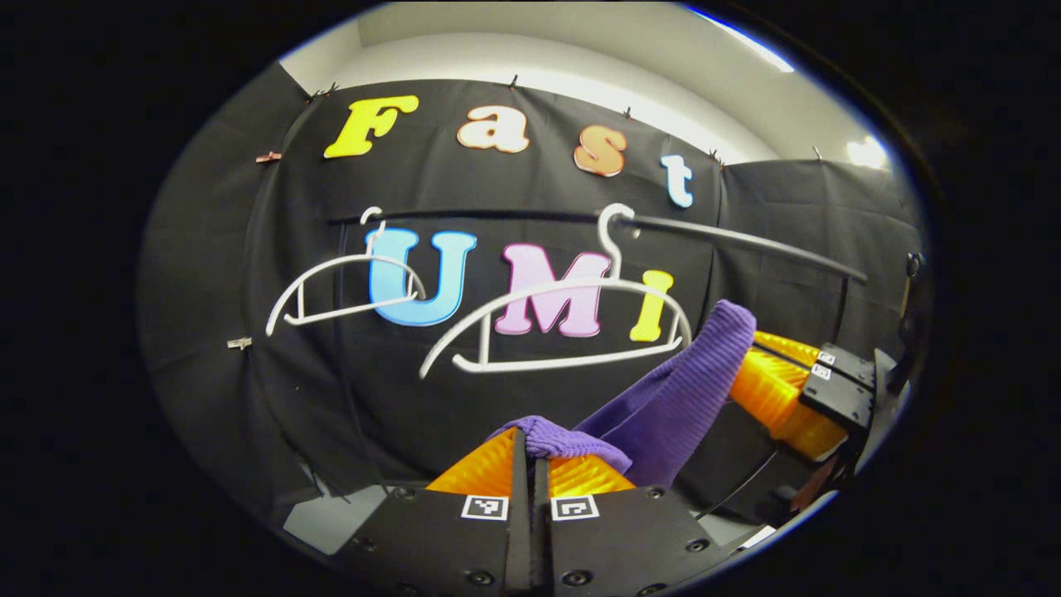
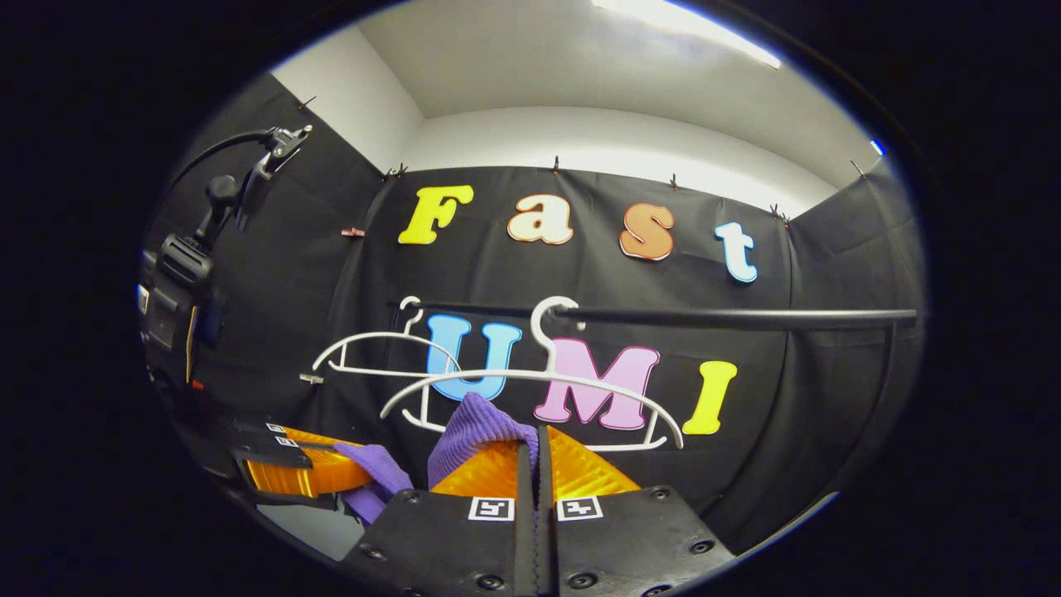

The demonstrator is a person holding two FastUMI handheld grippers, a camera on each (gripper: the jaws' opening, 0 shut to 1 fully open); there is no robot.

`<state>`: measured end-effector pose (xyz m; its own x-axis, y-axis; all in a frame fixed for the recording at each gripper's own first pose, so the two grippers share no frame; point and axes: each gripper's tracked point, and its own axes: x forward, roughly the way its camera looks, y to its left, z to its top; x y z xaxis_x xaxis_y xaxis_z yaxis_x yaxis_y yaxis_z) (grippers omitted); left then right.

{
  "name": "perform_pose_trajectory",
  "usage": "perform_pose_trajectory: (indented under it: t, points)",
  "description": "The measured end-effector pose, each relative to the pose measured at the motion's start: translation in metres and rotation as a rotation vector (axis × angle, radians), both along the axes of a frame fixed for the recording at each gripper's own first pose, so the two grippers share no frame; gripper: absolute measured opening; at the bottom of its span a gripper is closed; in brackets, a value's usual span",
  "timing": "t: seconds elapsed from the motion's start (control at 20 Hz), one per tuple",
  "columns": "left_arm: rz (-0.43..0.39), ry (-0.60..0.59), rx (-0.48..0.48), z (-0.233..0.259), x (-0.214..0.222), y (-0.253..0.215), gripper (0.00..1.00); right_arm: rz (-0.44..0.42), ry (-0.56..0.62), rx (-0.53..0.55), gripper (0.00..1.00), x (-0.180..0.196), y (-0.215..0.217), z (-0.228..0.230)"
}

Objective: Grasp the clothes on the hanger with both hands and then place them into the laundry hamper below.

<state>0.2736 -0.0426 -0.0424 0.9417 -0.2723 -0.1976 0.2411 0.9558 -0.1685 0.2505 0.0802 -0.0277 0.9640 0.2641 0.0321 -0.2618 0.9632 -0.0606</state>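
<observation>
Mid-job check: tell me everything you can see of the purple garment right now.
The purple garment is a soft, ribbed knit, off the two white hangers on the rail, both bare. It hangs slack between the two grippers: one bunched end is pinched in the left gripper, the other in the right gripper, jaws closed on the cloth. The middle sags below. No hamper is visible.

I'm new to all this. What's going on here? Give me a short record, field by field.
garment: purple cloth, off the hangers, stretched between the two grippers
left gripper: jaws shut on one end of the cloth
right gripper: jaws shut on the other end
hangers: two white ones, near hanger and far hanger, both bare
rail: black bar carrying both hangers
hamper: cannot tell where it is
</observation>
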Motion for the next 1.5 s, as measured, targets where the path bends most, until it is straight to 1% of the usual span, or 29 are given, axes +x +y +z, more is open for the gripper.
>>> perform_pose_trajectory:
  t: [0.1,0.15,0.25,0.35,0.5,0.65,0.9,1.1,1.35,1.5]
  points:
    - [-0.005,-0.012,-0.022,0.011,0.004,-0.007,0.05,0.023,-0.006,-0.010,0.04,-0.005,0.003,0.010]
    - [-0.007,-0.005,-0.028,0.008,0.006,-0.011,0.05,0.037,-0.003,-0.019,0.04,-0.008,0.003,0.006]
    - [-0.012,0.024,-0.046,-0.007,0.008,-0.016,0.05,0.050,0.030,-0.027,0.04,-0.010,0.000,-0.012]
    - [-0.026,0.060,-0.066,-0.029,0.009,-0.025,0.05,0.050,0.089,-0.011,0.04,-0.011,-0.006,-0.038]
    - [-0.030,0.121,-0.064,-0.074,0.010,-0.034,0.05,0.066,0.185,0.019,0.04,-0.009,-0.011,-0.084]
    - [-0.040,0.196,-0.044,-0.124,0.012,-0.042,0.05,0.094,0.289,0.024,0.04,-0.009,-0.015,-0.137]
    - [-0.056,0.334,0.021,-0.215,0.010,-0.045,0.05,0.068,0.469,0.033,0.04,-0.013,-0.040,-0.232]
    - [-0.027,0.456,0.052,-0.282,0.006,-0.041,0.05,0.067,0.587,0.016,0.04,-0.018,-0.053,-0.297]
    - [0.013,0.610,0.108,-0.360,0.002,-0.046,0.05,0.074,0.746,-0.021,0.05,-0.030,-0.065,-0.389]
    - [0.030,0.707,0.127,-0.411,-0.013,-0.054,0.05,0.079,0.844,-0.044,0.04,-0.041,-0.069,-0.440]
